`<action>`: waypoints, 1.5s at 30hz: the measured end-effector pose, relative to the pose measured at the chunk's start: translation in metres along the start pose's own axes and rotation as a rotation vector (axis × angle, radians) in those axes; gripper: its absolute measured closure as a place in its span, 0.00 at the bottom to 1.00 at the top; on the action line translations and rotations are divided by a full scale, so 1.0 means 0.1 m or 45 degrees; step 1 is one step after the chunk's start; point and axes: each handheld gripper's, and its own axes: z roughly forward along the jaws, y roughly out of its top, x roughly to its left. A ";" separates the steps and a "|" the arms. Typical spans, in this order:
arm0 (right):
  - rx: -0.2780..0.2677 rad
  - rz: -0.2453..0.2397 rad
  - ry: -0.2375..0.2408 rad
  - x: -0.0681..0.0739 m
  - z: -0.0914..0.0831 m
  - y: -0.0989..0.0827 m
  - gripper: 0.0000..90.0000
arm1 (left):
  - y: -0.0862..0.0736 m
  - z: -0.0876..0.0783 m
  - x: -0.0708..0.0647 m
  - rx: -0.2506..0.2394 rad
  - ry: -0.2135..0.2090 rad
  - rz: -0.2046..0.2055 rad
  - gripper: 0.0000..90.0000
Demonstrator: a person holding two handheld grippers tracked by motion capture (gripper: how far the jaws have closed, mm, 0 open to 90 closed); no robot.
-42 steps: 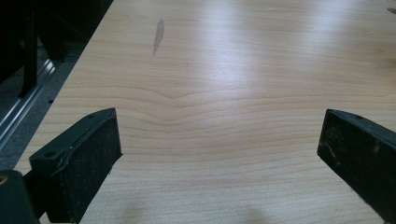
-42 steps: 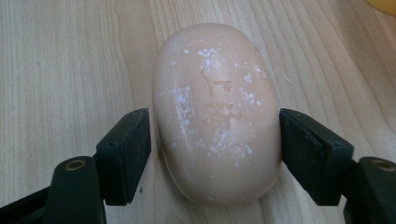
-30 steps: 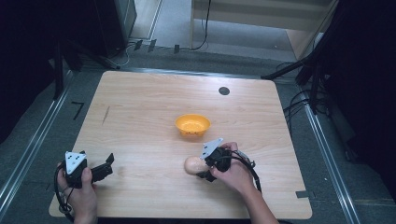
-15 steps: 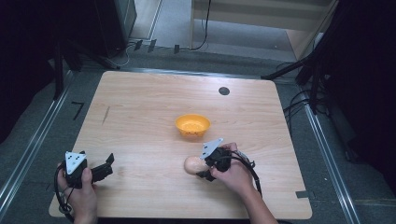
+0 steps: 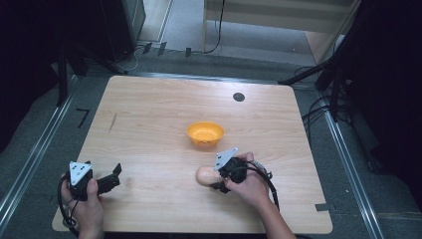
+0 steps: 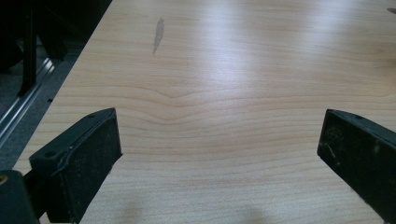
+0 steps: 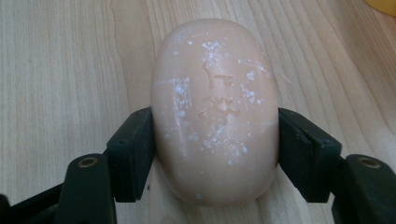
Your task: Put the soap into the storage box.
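A pale peach bar of soap point(image 7: 215, 112) lies on the wooden table point(image 5: 149, 129), with white flecks on its top. My right gripper point(image 7: 215, 140) is shut on the soap, both jaws pressing its sides. In the high view the soap point(image 5: 204, 175) pokes out to the left of the right gripper point(image 5: 219, 178), just in front of a small orange bowl point(image 5: 205, 134). My left gripper point(image 5: 113, 178) rests at the table's near left corner, held by a hand, open. Bare wood lies between its wide-apart jaws in the left gripper view point(image 6: 219, 144).
A dark round mark point(image 5: 239, 96) sits near the table's far edge. A grey smudge point(image 6: 158, 35) marks the wood at the left. Metal rails run along both sides of the table. Cables and a wooden cabinet stand beyond the far edge.
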 end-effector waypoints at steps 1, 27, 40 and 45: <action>0.000 0.000 0.000 0.00 0.00 0.00 0.37 | 0.00 0.00 0.00 0.000 0.000 0.000 0.00; 0.007 -0.032 0.035 -0.03 -0.09 0.04 0.37 | 0.00 0.00 0.00 0.001 0.000 -0.001 0.00; 0.016 -0.046 0.052 -0.06 -0.14 0.09 0.37 | 0.00 0.00 0.00 0.001 0.001 0.000 0.00; 0.011 -0.052 0.045 -0.10 -0.18 0.12 0.37 | 0.00 0.00 0.00 0.000 0.001 -0.001 0.00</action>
